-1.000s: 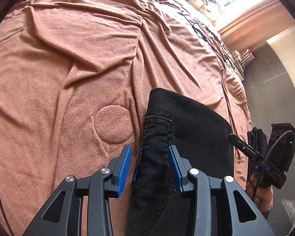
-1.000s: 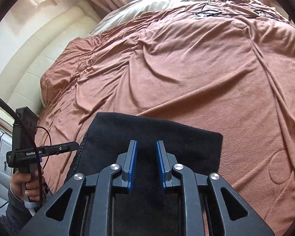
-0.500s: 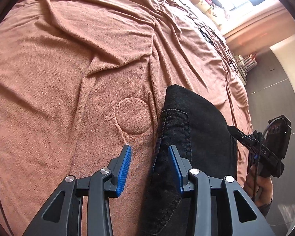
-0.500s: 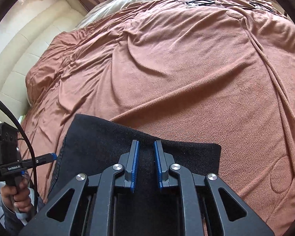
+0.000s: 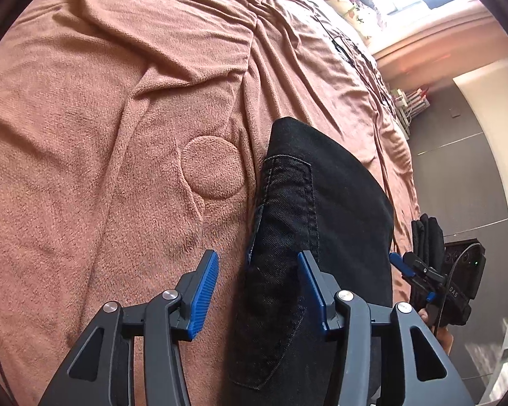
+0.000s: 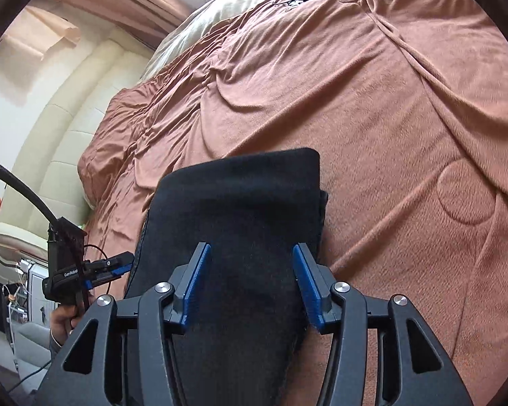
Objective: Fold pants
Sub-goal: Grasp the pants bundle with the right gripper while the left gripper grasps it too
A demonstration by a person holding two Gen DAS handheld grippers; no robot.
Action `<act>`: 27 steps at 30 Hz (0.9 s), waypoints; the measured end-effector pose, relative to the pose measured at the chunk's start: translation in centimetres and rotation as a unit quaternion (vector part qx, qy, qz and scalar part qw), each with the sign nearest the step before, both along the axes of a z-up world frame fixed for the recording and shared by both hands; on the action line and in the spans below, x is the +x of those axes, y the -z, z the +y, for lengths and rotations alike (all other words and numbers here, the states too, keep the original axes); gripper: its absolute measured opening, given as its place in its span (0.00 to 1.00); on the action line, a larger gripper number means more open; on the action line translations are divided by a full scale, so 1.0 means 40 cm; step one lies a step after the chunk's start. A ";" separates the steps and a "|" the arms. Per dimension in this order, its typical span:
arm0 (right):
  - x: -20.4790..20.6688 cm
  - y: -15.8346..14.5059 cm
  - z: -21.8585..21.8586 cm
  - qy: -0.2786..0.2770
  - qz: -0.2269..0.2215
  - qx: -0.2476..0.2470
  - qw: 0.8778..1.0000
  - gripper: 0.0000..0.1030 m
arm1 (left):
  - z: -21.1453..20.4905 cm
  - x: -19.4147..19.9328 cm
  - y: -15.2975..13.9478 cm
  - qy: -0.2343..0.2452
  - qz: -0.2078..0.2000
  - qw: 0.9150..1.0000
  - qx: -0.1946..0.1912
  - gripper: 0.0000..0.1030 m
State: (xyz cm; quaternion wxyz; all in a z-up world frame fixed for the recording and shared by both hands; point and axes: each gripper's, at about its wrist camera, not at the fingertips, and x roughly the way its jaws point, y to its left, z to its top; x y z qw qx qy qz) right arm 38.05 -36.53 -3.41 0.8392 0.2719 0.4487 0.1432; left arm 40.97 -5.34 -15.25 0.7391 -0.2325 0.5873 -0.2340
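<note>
Pants [image 5: 325, 209] of black denim, folded into a thick block, lie on the rumpled terracotta fleece blanket [image 5: 118, 108] that covers the bed, close to the bed's near edge where you stand. Since a second ago you have let go: your right gripper [image 6: 250, 282] had its blue-padded fingers [image 6: 196, 280] nearly together on the cloth, and now its jaws are opening, the pads well apart and pressing on nothing. The dark cloth still runs between and below them, its folded end just ahead of the fingertips. The bundle now looks narrower in the right wrist view than it did.

Your left gripper [image 5: 255, 286] is opening too; its fingers [image 5: 203, 287] stand wider than before. Earlier the stitched denim edge passed between them; now the left pad hangs over bare blanket while the right pad sits over the pants' stitched seam, so the pants' left edge lies in the gap, nearer the right pad. I cannot tell whether that pad touches the cloth. The round embossed circle [image 5: 213, 167] in the blanket is just beside the pants, on the side away from the bed's edge, ahead of your left pad.
</note>
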 end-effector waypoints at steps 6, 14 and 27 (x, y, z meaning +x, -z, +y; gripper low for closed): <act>-0.025 0.031 -0.039 0.012 0.005 0.037 0.999 0.58 | -0.013 -0.011 0.008 0.011 0.005 1.000 -0.013 0.51; 0.019 0.124 -0.031 -0.010 0.046 0.081 0.996 0.58 | -0.024 -0.007 0.050 0.015 0.027 0.999 -0.044 0.52; 0.060 0.152 -0.030 -0.045 0.053 0.147 0.987 0.58 | -0.038 -0.033 0.039 0.034 0.016 0.998 -0.057 0.25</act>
